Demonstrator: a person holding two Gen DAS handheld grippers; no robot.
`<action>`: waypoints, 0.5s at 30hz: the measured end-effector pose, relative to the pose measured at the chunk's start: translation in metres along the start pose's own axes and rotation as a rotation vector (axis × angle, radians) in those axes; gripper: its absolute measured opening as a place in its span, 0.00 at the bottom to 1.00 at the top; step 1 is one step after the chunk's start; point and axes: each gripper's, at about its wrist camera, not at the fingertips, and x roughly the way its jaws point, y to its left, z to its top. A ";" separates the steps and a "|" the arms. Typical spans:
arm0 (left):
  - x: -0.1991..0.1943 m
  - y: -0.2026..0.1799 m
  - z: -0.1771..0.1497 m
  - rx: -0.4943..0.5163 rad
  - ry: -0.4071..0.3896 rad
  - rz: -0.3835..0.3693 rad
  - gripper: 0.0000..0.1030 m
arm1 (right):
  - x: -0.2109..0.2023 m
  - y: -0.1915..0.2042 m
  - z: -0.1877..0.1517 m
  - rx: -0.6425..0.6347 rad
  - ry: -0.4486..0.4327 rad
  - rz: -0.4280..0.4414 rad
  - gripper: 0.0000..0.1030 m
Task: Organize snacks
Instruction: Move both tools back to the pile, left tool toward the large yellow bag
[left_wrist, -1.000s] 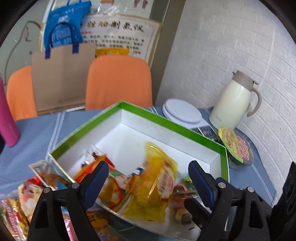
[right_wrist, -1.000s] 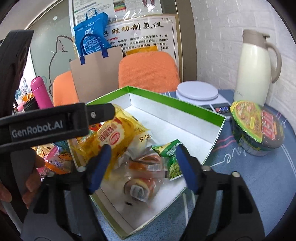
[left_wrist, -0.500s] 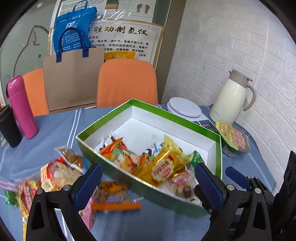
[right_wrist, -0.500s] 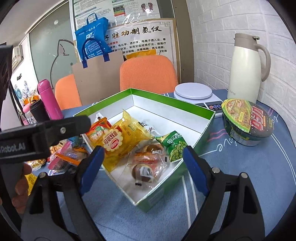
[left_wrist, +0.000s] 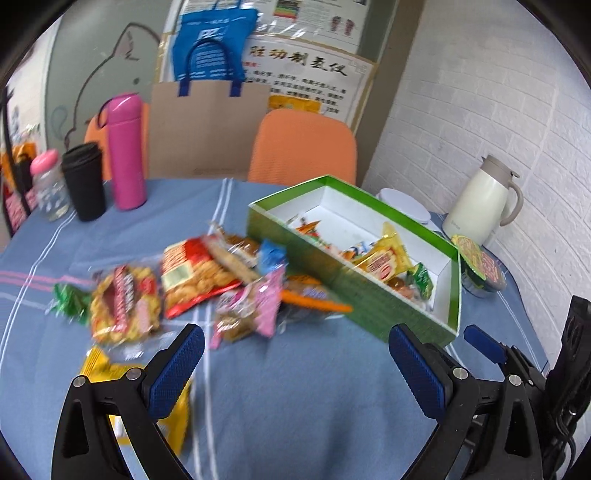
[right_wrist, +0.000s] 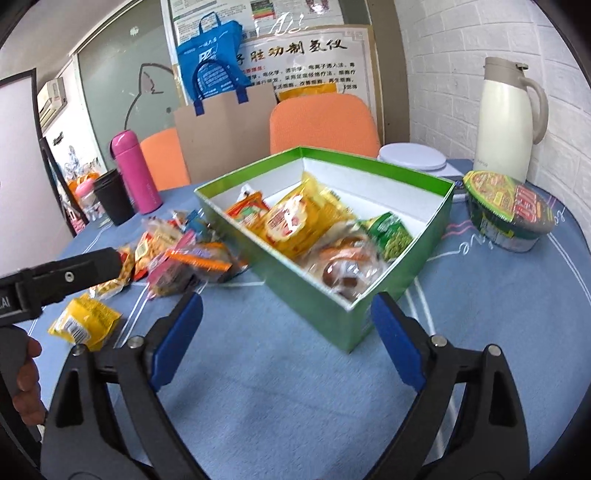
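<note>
Both my grippers hover above the blue-clothed table (left_wrist: 295, 406), fingers spread wide and holding nothing. Ahead of my right gripper (right_wrist: 286, 339), just beyond its fingertips, sits the green box (right_wrist: 373, 221), already carrying a yellow packet (right_wrist: 295, 221), a green pea bag (right_wrist: 391, 236) and a wrapped cake (right_wrist: 343, 277). Ahead of my left gripper (left_wrist: 295, 365), a loose heap of snacks (left_wrist: 207, 280) lies on the cloth touching the box's left side; one yellow packet (left_wrist: 110, 373) shows beside and under the left finger.
</note>
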 end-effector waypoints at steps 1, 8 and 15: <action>-0.003 0.008 -0.005 -0.016 0.004 0.009 0.99 | 0.001 0.003 -0.003 -0.001 0.011 0.013 0.90; -0.020 0.062 -0.030 -0.101 0.018 0.097 0.99 | 0.004 0.027 -0.019 -0.028 0.065 0.077 0.90; -0.037 0.119 -0.049 -0.240 0.011 0.142 0.99 | 0.010 0.061 -0.029 -0.063 0.111 0.162 0.90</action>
